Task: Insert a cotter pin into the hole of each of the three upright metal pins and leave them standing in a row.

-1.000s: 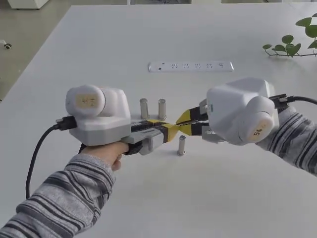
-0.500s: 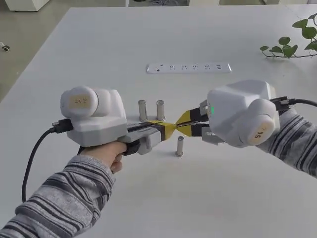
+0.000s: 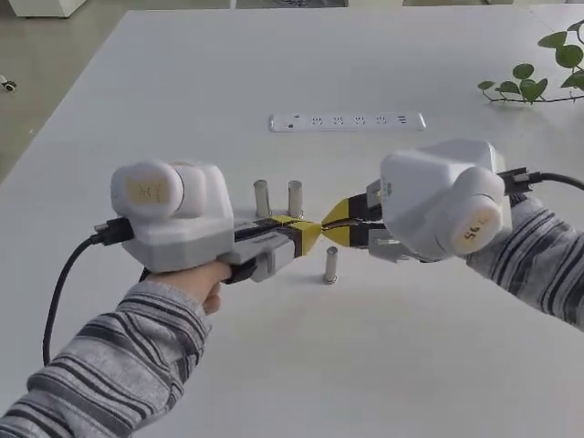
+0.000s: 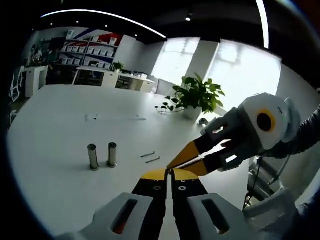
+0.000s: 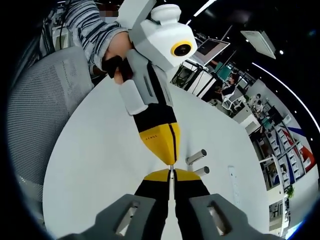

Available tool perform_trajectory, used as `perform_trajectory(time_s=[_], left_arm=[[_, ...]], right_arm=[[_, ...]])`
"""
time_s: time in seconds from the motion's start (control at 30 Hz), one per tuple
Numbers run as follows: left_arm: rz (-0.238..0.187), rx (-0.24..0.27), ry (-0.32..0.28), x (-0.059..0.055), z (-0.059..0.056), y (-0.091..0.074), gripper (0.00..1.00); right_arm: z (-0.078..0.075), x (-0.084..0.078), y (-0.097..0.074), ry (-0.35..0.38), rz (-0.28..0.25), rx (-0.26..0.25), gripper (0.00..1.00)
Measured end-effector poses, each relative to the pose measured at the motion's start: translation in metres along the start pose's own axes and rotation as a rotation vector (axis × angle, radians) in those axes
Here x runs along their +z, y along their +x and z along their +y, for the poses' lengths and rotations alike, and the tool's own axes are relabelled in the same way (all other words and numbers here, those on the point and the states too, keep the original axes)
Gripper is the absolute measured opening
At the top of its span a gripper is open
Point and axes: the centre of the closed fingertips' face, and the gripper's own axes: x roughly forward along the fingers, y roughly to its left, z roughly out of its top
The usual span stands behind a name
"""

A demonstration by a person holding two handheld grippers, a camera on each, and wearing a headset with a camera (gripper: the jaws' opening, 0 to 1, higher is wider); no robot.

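Two upright metal pins [image 3: 262,198] [image 3: 295,198] stand side by side, and a third metal pin [image 3: 331,265] stands alone nearer me. In the left gripper view the pair of pins [image 4: 92,156] [image 4: 112,154] has two loose cotter pins [image 4: 147,155] [image 4: 153,160] lying to its right. Above the table my left gripper [image 3: 313,234] and right gripper [image 3: 328,234] meet tip to tip, both shut. A thin grey sliver, seemingly a cotter pin [image 5: 170,173], sits between the tips of the right gripper [image 5: 171,175]. The left gripper [image 4: 171,173] touches that same spot.
A white power strip [image 3: 347,120] lies at the far side of the white table [image 3: 182,100]. A leafy plant [image 3: 538,78] trails at the back right corner. A grey mesh chair [image 5: 40,115] shows beside the table in the right gripper view.
The two grippers have stayed tip to tip. The right gripper has risen slightly and rolled a little. The three upright pins have not moved.
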Motion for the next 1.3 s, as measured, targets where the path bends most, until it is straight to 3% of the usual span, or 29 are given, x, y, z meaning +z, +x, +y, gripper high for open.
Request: perform_trajectory(time_s=[0.2, 0.4, 0.6, 0.7, 0.77, 0.97, 1.3], left_arm=[[0.041, -0.002, 0.179, -0.002, 0.0, -0.002, 0.0], [0.087, -0.024, 0.319, -0.01, -0.002, -0.003, 0.0], [0.142, -0.032, 0.525, -0.02, -0.001, -0.005, 0.0], [0.155, -0.075, 0.567, -0.025, -0.007, -0.005, 0.0], [0.18, -0.099, 0.627, -0.029, -0.01, -0.006, 0.0], [0.197, -0.158, 0.697, -0.035, -0.02, -0.007, 0.0], [0.197, -0.227, 0.728, -0.036, -0.033, -0.005, 0.0]], right_arm=[[0.002, -0.001, -0.001, 0.093, -0.022, 0.006, 0.01], [0.003, -0.002, -0.004, 0.274, -0.075, 0.033, 0.05], [0.011, -0.006, -0.007, 0.416, -0.11, 0.107, 0.08], [0.016, -0.008, -0.007, 0.485, -0.129, 0.148, 0.08], [0.02, -0.007, -0.007, 0.511, -0.14, 0.165, 0.08], [0.04, -0.006, -0.008, 0.577, -0.149, 0.256, 0.08], [0.049, -0.006, -0.007, 0.617, -0.159, 0.302, 0.06]])
